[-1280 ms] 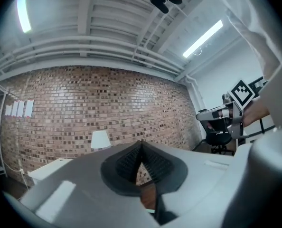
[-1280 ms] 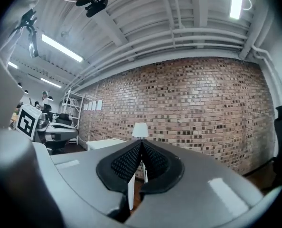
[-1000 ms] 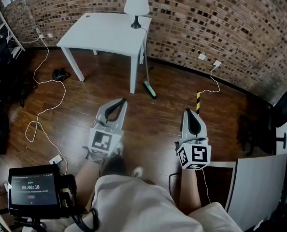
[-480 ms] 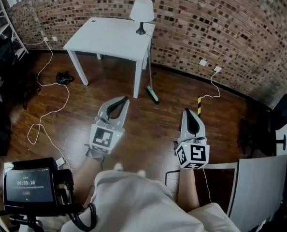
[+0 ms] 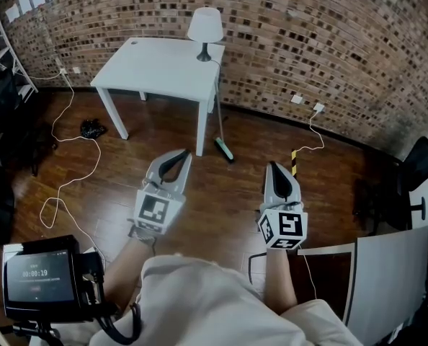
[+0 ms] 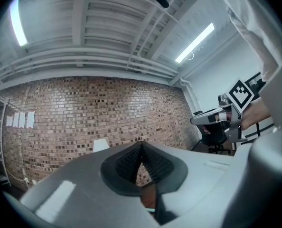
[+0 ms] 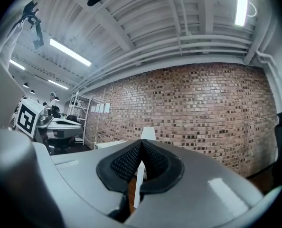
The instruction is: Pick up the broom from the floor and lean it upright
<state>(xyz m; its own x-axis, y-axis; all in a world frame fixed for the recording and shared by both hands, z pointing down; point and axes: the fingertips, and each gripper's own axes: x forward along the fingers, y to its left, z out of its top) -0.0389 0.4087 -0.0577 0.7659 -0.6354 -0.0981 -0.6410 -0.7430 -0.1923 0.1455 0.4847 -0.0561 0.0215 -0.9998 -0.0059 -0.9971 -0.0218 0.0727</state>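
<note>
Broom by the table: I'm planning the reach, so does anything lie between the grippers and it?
Nothing visible does. Only bare floor separates the left gripper and right gripper from the broom, which leans against the table.

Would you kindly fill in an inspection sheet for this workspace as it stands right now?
Surface: dark wooden floor.
Job's things: broom leans upright against the table corner, green head on the floor.
Clutter: black heap on the floor left of the table; striped post near the right tongs.
Tongs: left tongs and right tongs both shut, empty, held above the floor.
Cables: white cable loops over the floor at left; another cable runs down from a wall socket at right.
Surroundings: brick wall; lamp on the table; shelf at left.
</note>
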